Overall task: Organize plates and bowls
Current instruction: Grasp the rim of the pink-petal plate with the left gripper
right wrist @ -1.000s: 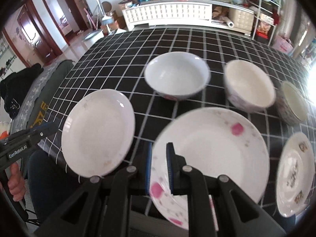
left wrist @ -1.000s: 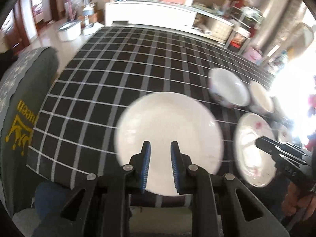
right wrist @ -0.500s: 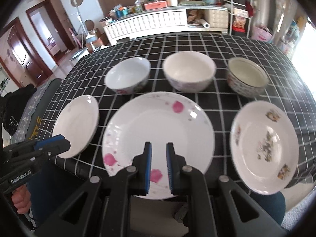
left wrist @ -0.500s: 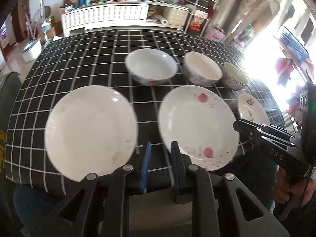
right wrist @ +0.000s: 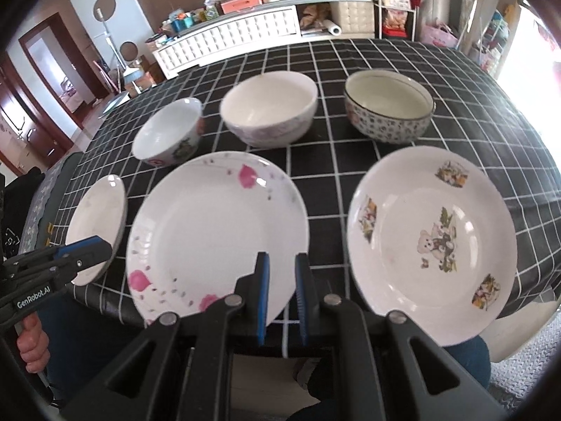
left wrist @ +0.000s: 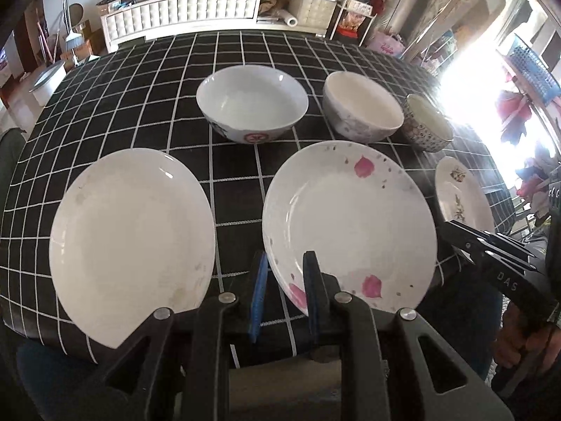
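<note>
From my seat, bare cloth [left wrist: 242, 189] ran toward twelve o'clock between the plain plate [left wrist: 131, 236] at ten and the pink-petal plate [left wrist: 350, 224] at one. Three bowls [right wrist: 268, 108] blocked the far row; the bear plate [right wrist: 431, 235] closed off three o'clock.

You are in a lived-in home, at a dining table [left wrist: 231, 189] under a black grid-checked cloth. Far behind it a white tufted sideboard [left wrist: 196, 10] is piled with boxes and jars, with cluttered shelves [right wrist: 392, 3] to the right and a wooden doorway [right wrist: 42, 80] at far left.
</note>
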Tool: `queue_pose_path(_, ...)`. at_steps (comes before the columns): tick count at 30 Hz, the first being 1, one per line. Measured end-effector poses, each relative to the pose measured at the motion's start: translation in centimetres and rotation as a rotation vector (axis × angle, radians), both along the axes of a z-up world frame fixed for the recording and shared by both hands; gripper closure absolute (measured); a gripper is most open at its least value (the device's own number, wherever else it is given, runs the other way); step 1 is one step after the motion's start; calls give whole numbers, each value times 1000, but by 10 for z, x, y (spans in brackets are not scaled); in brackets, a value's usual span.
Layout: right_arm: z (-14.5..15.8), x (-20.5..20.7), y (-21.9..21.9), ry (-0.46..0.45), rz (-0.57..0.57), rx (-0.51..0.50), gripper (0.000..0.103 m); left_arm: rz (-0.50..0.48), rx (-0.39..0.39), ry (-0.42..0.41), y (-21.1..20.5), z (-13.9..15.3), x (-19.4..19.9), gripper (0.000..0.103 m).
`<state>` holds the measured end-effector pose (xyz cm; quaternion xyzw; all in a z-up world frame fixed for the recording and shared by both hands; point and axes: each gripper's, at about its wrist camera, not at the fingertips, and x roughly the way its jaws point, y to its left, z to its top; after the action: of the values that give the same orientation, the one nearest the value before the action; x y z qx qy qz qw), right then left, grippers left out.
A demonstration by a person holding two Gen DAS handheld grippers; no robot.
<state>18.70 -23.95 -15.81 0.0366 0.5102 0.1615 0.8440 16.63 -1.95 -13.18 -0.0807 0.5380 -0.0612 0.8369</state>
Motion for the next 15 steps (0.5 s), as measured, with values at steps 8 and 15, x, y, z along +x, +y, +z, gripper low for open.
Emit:
queue_pose_path(8,-19,16,-5,60,-22,4,85,-12,28,55,-4,-21,17,84)
queue_pose_path(15,-28,26,-4,83,-14,10,85,-11,35,83,-3,-33,30,91)
